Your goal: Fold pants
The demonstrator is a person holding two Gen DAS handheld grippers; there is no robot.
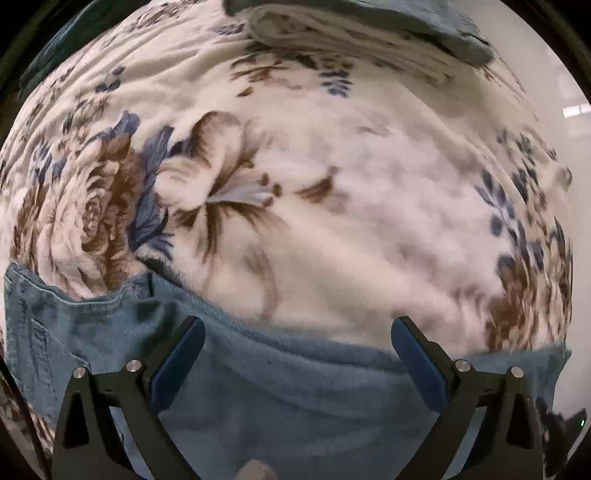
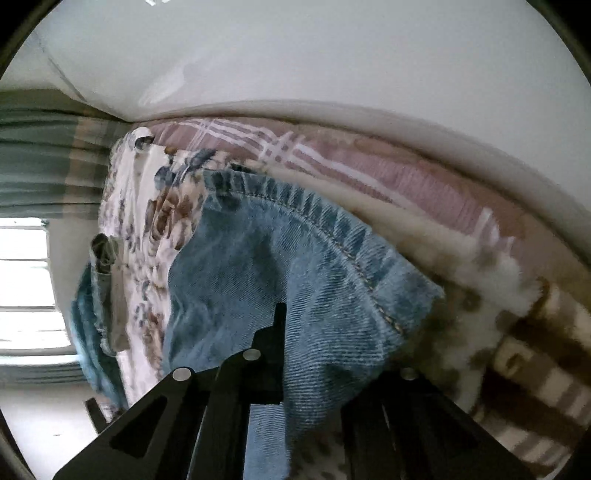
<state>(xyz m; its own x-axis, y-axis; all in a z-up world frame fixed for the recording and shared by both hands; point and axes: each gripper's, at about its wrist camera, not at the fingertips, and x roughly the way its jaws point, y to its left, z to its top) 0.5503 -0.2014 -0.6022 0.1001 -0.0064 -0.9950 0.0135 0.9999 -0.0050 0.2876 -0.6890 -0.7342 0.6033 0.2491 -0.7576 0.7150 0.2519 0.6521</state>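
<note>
Blue denim pants [image 1: 280, 398] lie on a floral blanket, filling the bottom of the left wrist view, with a pocket seam at the left. My left gripper [image 1: 297, 343] is open, its fingers spread wide just above the denim, holding nothing. In the right wrist view my right gripper [image 2: 291, 332] is shut on the hem end of a pant leg [image 2: 295, 258], whose stitched hem curves up and to the right. The denim drapes over the right finger and hides it.
The floral fleece blanket [image 1: 332, 184] covers the bed. Folded clothes [image 1: 351, 33] lie at its far edge. In the right wrist view a plaid pink sheet [image 2: 369, 166], a white wall [image 2: 332, 55] and a window [image 2: 26, 284] at the left show.
</note>
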